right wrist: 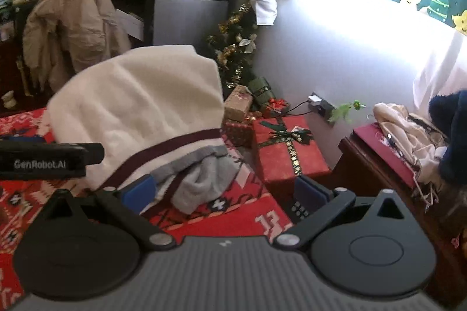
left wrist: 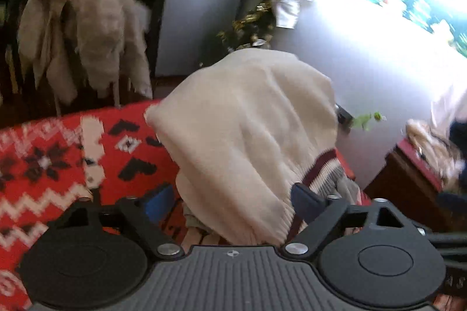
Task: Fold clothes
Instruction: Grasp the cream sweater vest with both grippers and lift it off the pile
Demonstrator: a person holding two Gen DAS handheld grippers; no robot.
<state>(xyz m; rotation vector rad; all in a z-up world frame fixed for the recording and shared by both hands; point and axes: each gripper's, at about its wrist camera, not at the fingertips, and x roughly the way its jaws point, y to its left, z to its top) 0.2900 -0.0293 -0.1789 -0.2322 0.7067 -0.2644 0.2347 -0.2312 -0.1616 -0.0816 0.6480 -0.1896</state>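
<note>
A cream sweater [left wrist: 251, 130] with a maroon-and-grey striped hem arches in a raised mound over the red patterned blanket [left wrist: 52, 165] that serves as the folding surface, seen from two hand-held grippers angled down toward it. In the left wrist view the left gripper [left wrist: 230, 201] has the ribbed hem lying between its jaws, which stand fairly wide; whether the blue pads press the knit cannot be told, as the cloth hides the gap. In the right wrist view the right gripper [right wrist: 226, 190] hangs with jaws wide and nothing pinched, the grey hem [right wrist: 201, 179] bunched just ahead of its left pad.

The step in hand looks like laying the folded-over half down flat. To do it well, both hem corners should be caught at matching points, the fabric kept taut between the two grippers, and the edge lowered evenly so the stripe lands straight rather than bunched. The grey fold at the hem would need smoothing out first, or the crease will set crooked.

Readable writing: "GenRobot.AI" in white on the black bar [right wrist: 49, 160] of the left gripper, at the left edge of the right wrist view. Pale characters woven into the blanket [right wrist: 268, 223] near the right gripper are too distorted to read.
</note>
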